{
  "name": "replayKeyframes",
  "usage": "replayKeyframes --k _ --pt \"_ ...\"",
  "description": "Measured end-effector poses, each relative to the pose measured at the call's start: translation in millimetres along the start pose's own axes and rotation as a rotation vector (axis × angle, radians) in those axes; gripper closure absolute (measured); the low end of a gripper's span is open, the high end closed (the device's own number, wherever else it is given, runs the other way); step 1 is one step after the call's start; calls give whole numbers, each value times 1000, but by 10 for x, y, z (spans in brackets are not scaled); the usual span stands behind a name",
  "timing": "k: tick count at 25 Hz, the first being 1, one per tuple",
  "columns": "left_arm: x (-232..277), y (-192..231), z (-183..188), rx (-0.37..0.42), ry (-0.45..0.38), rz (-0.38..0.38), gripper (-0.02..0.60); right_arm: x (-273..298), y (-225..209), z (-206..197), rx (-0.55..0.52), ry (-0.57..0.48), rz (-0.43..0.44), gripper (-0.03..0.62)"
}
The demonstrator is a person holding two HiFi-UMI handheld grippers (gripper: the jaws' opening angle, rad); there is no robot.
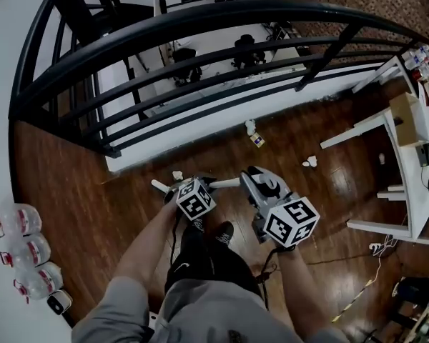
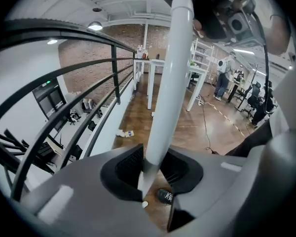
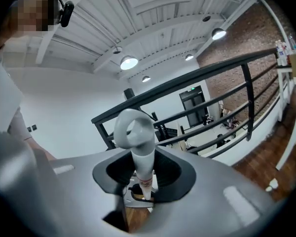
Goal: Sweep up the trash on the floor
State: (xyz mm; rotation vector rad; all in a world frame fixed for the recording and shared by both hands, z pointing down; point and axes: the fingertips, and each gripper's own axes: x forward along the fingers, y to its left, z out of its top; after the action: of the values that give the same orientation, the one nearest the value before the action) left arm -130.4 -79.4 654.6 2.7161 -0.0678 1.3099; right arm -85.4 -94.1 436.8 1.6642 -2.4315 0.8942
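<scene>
Facing open floor (image 1: 307,213) by the railing (image 1: 200,20), left gripper (image 2: 153,174) and right gripper (image 3: 144,174) clamp one white pole (image 2: 175,73).

Loft office, black railing (image 1: 200,13), wooden floor (image 1: 71,184), white desks (image 2: 150,85), brick wall (image 2: 89,53)

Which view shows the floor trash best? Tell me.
Head view: it looks down on the scattered trash by the railing. The left gripper view catches only two far pieces beside the white pole; the right gripper view, perhaps one speck.
</scene>
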Motion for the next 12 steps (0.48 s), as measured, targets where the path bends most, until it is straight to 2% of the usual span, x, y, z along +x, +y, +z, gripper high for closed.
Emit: replayKeyframes --k 5,8,12 --pt "472 397 -360 -14 -6 -61 489 562 -354 -329 68 17 -99 503" --pt "618 638 -317 -29 -46 -69 487 758 -588 -286 82 15 -146 504" --pt "770 762 -162 -2 -61 -112 486 814 -781 -207 54 17 -184 503"
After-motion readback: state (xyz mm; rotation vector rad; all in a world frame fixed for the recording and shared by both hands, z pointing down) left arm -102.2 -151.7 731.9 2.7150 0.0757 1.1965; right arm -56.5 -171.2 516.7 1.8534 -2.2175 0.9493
